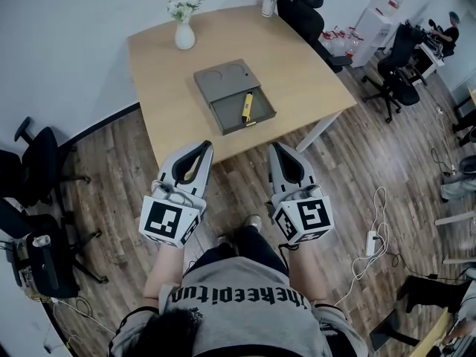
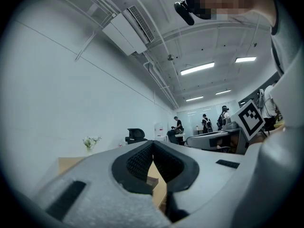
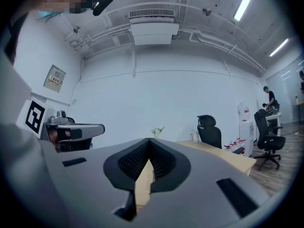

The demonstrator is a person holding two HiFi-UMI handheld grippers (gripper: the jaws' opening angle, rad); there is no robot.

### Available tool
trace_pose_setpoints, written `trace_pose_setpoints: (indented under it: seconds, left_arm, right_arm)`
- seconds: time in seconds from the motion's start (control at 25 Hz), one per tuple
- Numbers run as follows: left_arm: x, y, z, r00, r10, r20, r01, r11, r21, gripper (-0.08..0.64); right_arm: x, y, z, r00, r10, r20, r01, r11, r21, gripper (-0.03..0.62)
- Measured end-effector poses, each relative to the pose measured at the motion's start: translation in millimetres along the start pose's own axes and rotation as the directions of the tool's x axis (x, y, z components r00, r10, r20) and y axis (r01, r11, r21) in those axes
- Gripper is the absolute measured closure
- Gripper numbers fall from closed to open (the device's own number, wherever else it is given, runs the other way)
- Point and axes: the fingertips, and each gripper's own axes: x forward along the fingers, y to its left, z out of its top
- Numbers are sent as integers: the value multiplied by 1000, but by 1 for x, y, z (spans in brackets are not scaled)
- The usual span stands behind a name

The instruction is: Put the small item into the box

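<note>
A grey box (image 1: pixel 222 86) lies on the wooden table (image 1: pixel 297 58), its open tray pulled toward me. A yellow small item (image 1: pixel 246 106) with a dark tip lies inside the tray. My left gripper (image 1: pixel 204 146) and right gripper (image 1: pixel 274 148) hang side by side in front of the table's near edge, both shut and empty. In the left gripper view the jaws (image 2: pixel 153 144) meet tip to tip. In the right gripper view the tips (image 3: pixel 149 140) also touch, with the table edge seen through the gap below them.
A white vase with flowers (image 1: pixel 184 28) stands at the table's far left; a small bottle (image 1: pixel 267 6) sits at the far edge. Office chairs (image 1: pixel 301 6) stand behind the table and at the left (image 1: pixel 37 162). Cables and a power strip (image 1: pixel 372 242) lie on the floor.
</note>
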Motion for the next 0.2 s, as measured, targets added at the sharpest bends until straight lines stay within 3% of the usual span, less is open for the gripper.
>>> trace_pose_setpoints:
  seconds: [0.2]
  left_arm:
    - [-7,3,3,1000,7,7,-7,1000,-1,544]
  right_arm:
    - [-2,7,2,1000,2,7,-2,1000,-3,586]
